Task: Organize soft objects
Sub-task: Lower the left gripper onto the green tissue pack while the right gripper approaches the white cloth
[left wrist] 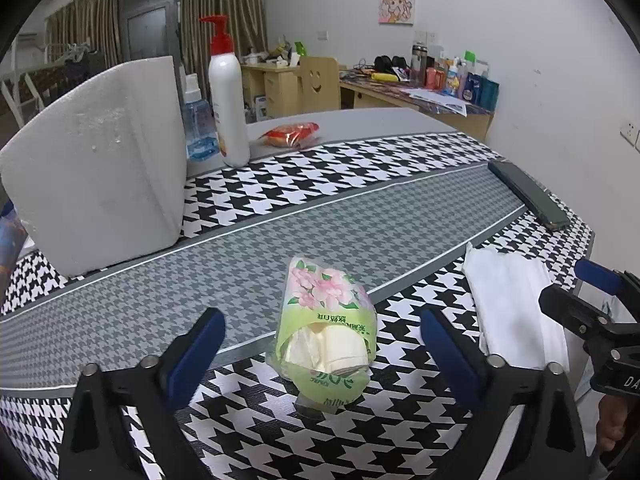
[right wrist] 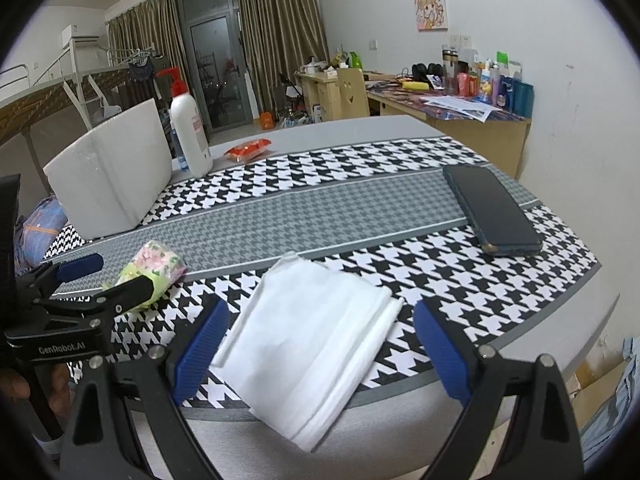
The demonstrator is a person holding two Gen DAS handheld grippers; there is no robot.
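A small tissue pack (left wrist: 328,320) in green wrap with pink flowers lies on the houndstooth table runner (left wrist: 360,168). My left gripper (left wrist: 320,316) is open, its blue pads (left wrist: 208,332) standing on either side of the pack without touching it. To the right lies a folded white cloth (right wrist: 312,344), partly over the table's front edge. The right gripper (right wrist: 320,312) is open around that cloth, and both of its pads are clear of it. The right wrist view also shows the tissue pack (right wrist: 160,264) and the left gripper (right wrist: 112,276) at the far left.
A white foam block (left wrist: 100,160) stands at the left. Behind it are a white pump bottle (left wrist: 228,92) and a blue bottle (left wrist: 198,120). A red snack packet (left wrist: 290,134) lies further back. A dark phone (right wrist: 492,208) rests at the right, near the table's edge.
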